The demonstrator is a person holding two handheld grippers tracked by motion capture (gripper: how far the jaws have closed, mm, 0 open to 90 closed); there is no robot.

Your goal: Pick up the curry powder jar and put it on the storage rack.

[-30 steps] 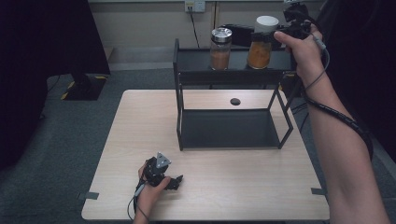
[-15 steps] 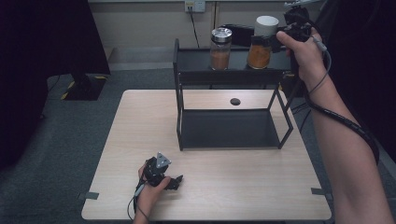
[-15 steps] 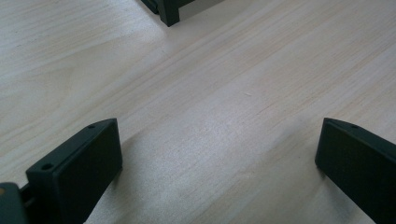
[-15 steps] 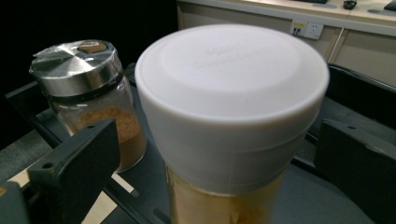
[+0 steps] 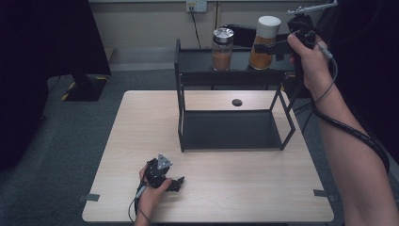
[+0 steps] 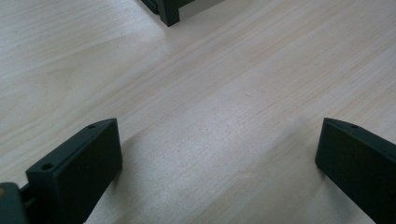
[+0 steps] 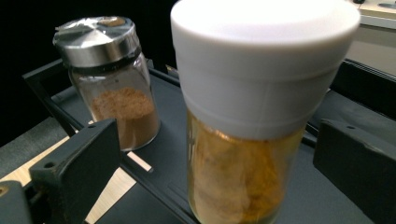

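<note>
Right gripper view puts the white-lidded jar (image 7: 254,135) dead centre between your jaws, and they've just been opening: spread wide now, a clear gap on both sides of the glass, so nothing's pinching it. The jar stands upright on the top shelf of the black rack (image 5: 235,70), near its right end, full of something yellow-orange. Looks to me like a fresh set-down, and your right gripper (image 5: 277,46) is level with the jar's waist because that's the height you'd carry it at without knocking the lid.

Just beside it on the same shelf is the metal-capped jar (image 7: 114,88) of brown powder, apart from the first one and not touching. Lining them up side by side leaves the lower shelf free, which makes sense if more jars are coming.

From the high view, the rack sits toward the back of the desk (image 5: 141,155), so your right arm has to reach well forward over it.

Your left gripper (image 5: 165,176) is parked low at the front edge of the desk, jaws spread over bare wood, holding nothing. I'd guess it's just out of the way.
</note>
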